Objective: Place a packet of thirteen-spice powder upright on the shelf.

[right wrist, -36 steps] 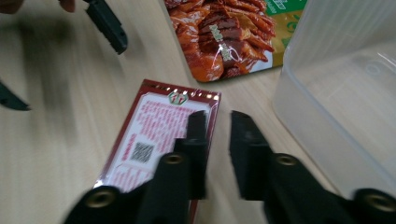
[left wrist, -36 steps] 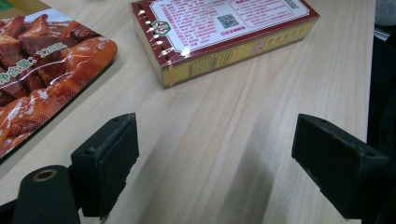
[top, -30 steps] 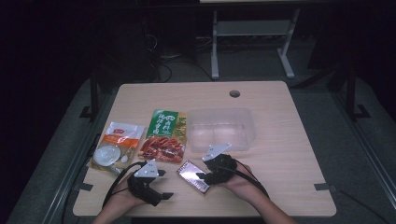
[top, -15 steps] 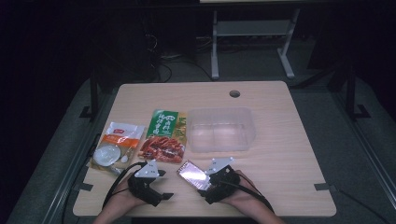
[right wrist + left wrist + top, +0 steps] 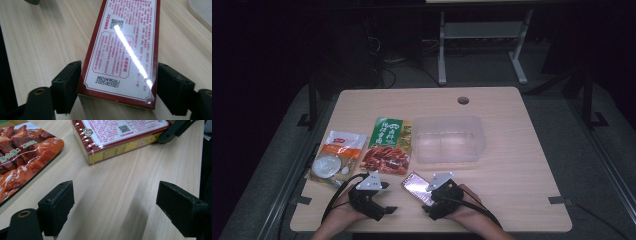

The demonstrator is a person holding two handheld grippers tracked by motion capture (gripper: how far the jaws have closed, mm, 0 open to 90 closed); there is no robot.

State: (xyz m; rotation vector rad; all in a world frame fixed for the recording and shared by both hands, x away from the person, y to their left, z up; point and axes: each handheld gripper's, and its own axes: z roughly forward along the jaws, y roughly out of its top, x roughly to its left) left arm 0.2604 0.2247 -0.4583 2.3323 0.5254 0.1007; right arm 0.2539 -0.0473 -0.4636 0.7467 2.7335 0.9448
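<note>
Near edge of the tabletop (image 5: 512, 165): both of the person's hands come in from the bottom of the high view, one gripper each.

Right gripper (image 5: 117, 86) sits at near centre, jaws straddling the near end of the red-bordered box (image 5: 125, 47). The box lies flat on the wood, printed back face up, with a QR code, a date stamp and a glare streak across it. The left pad is against or just beside the box's left edge; the right pad stands just off the right edge with a thin gap. The jaws are wide, not clamped, and have just been closing a little with the box between them. In the high view the box (image 5: 418, 186) lies angled, running from the right gripper (image 5: 430, 199) toward far left.

Left gripper (image 5: 115, 205) is to the left of the box, jaws spread wide over bare wood, nothing between them. The box corner (image 5: 117, 137) lies just beyond it, apart from the pads. High view: left gripper (image 5: 387, 204) rests low on the tabletop.

Farther: meat snack pouch (image 5: 387, 145), green top and red bottom, lying flat left of centre. Left of it is the white and orange packet (image 5: 334, 155). Right of the pouch is the clear plastic container (image 5: 447, 137), open side up.

Far: round cable hole (image 5: 463, 100) near the far edge.
</note>
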